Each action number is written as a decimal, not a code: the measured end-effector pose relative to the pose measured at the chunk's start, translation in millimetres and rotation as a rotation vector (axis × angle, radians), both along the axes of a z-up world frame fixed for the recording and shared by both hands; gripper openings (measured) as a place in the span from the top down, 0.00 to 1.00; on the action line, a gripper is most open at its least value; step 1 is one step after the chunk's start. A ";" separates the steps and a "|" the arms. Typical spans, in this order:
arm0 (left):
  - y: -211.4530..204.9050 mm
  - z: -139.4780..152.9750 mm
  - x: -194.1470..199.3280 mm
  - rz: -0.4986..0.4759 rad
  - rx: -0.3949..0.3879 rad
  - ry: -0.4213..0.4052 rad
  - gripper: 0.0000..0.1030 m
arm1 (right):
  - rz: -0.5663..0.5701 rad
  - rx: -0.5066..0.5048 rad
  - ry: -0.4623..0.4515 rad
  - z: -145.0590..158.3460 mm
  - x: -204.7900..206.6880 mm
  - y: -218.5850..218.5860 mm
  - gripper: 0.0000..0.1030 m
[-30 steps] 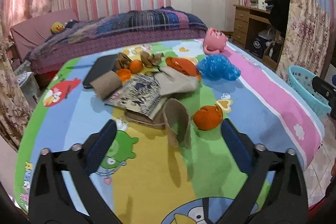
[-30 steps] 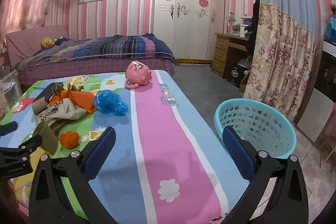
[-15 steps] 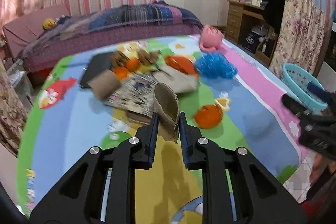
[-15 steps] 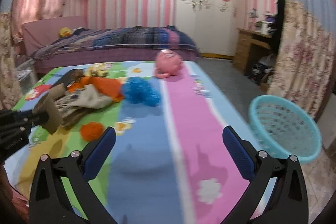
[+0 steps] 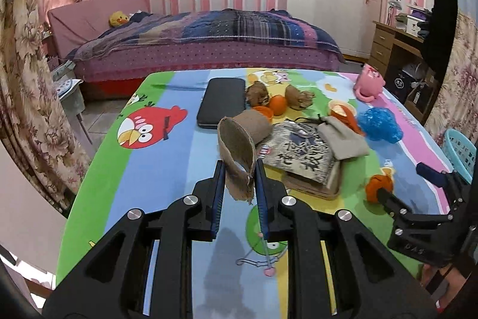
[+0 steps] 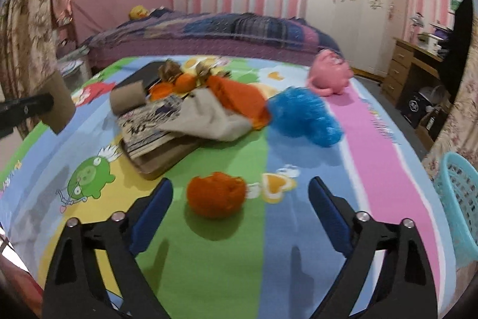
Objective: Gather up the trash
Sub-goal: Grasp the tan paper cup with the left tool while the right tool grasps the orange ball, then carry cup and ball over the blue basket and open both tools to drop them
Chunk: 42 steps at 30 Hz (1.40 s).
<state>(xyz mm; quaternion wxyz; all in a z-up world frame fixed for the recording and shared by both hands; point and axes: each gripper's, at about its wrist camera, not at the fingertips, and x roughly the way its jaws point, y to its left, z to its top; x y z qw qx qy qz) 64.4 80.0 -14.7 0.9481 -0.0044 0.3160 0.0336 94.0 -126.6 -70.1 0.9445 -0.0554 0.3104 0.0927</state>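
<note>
Now the left gripper [image 5: 238,178], wide open a second ago, is clamped on the flattened cardboard tube [image 5: 237,151], lifted off the bedspread [image 5: 167,169], while the right gripper's [image 6: 240,193] jaws close around the orange peel [image 6: 216,195] lying between them, untouched.

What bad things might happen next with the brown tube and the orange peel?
The left gripper pinches the cardboard tube only by its torn lower edge, so it might slip out or crush on the way to the blue basket. The right gripper is closing around the orange peel; its fingers sit low near the bedsheet, so they could snag the cloth or squash the soft peel.
</note>
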 end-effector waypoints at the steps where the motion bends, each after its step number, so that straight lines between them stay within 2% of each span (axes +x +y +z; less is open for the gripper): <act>1: 1.8 -0.2 1.3 0.002 -0.004 0.002 0.82 | 0.005 -0.008 0.005 -1.9 1.7 3.6 0.17; 4: 2.0 -1.4 3.2 0.001 -0.004 0.007 0.82 | 0.029 -0.023 0.044 -7.4 8.4 8.9 0.38; 6: -0.2 -2.5 3.8 -0.007 0.006 0.008 0.82 | 0.051 -0.003 0.074 -10.0 11.1 7.5 0.58; 7: -2.2 -3.0 4.7 -0.012 0.012 0.009 0.82 | 0.058 0.009 0.077 -9.8 10.7 6.4 0.61; 9: -9.2 -3.5 5.1 -0.027 0.025 0.009 0.82 | 0.061 0.025 0.059 -4.6 8.8 0.7 0.73; 14: -29.0 6.1 1.8 -0.085 0.006 -0.016 0.82 | 0.017 0.063 -0.005 29.2 -3.1 -38.7 0.77; 19: -69.2 27.7 0.3 -0.176 0.007 -0.060 0.82 | -0.081 0.082 -0.066 74.7 -15.1 -113.2 0.78; 22: -108.5 44.5 7.0 -0.249 0.021 -0.088 0.82 | -0.164 0.070 -0.107 100.8 -25.6 -161.9 0.78; 25: -142.5 54.1 12.3 -0.313 0.003 -0.110 0.82 | -0.247 0.054 -0.153 118.4 -35.0 -206.2 0.78; 32: -237.1 46.9 35.1 -0.463 0.010 -0.089 0.82 | -0.423 0.039 -0.165 103.6 -45.8 -285.0 0.78; 35: -286.8 37.8 43.1 -0.545 0.029 -0.076 0.82 | -0.500 0.067 -0.161 93.8 -47.3 -318.1 0.78; 42: -379.7 13.2 57.3 -0.692 0.024 -0.038 0.82 | -0.562 0.031 -0.099 66.7 -38.0 -345.8 0.78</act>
